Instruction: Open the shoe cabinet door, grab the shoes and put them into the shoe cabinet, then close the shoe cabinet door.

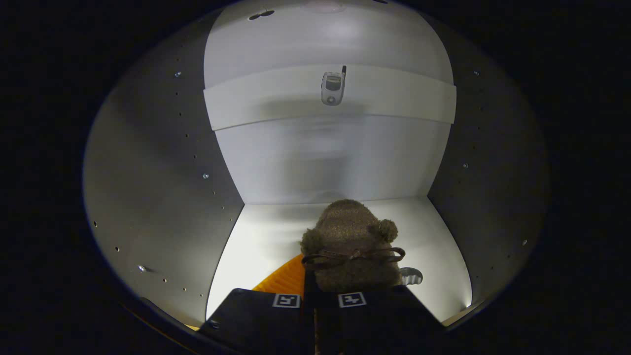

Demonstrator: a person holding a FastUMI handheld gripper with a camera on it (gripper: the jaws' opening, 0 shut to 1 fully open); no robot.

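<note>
My hand-held gripper (pixel 320 301) is clamped on the fuzzy brown slipper (pixel 351 246), inside the shoe cabinet (pixel 162 197). Letting go too high could tip it onto its orange sole.

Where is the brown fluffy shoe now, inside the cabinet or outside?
Inside. The brown fluffy shoe is above the cabinet floor, between its side walls, before the back panel. The hand-held gripper is shut on it.
</note>
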